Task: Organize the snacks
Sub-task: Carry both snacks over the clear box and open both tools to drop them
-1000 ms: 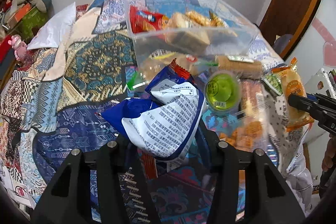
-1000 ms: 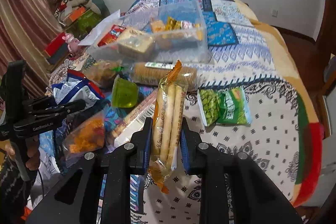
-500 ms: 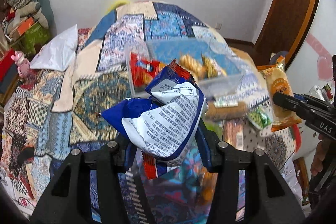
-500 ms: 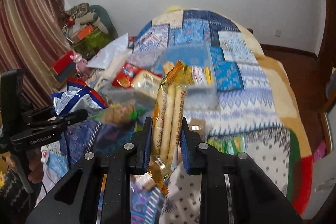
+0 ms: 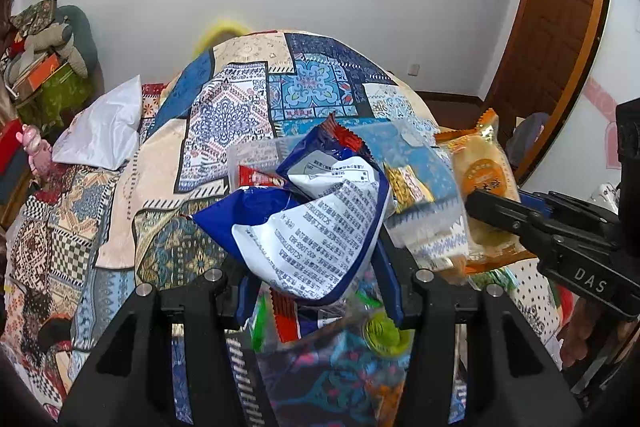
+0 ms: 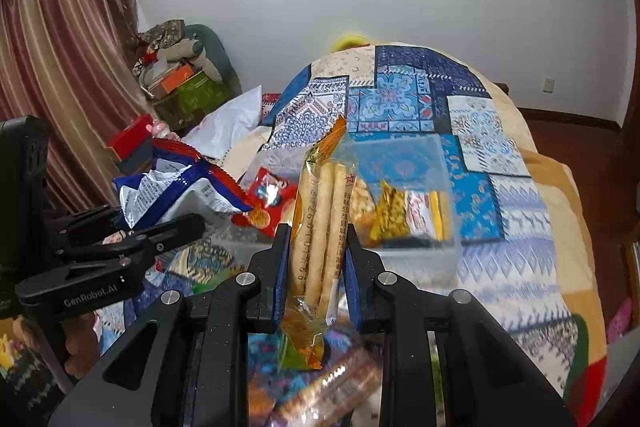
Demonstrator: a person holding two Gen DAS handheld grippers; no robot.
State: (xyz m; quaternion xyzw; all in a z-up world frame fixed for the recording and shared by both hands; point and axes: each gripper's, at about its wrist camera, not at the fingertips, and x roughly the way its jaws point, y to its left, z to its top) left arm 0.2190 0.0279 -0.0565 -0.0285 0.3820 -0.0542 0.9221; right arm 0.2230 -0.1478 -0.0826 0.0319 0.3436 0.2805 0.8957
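A patchwork bedspread [image 6: 408,99] is carrying a clear bin [image 6: 400,195] of snacks. Above it, the left gripper [image 5: 316,267] is pinching a blue-white bag [image 5: 316,223], and the right gripper [image 6: 316,267] is clamping a packet of biscuit sticks [image 6: 320,219] upright.

Left wrist fisheye close behind left gripper [image 5: 314,271], facing along bed [image 5: 320,83] to far wall, right wrist alike, both share clear bin [image 6: 404,195].
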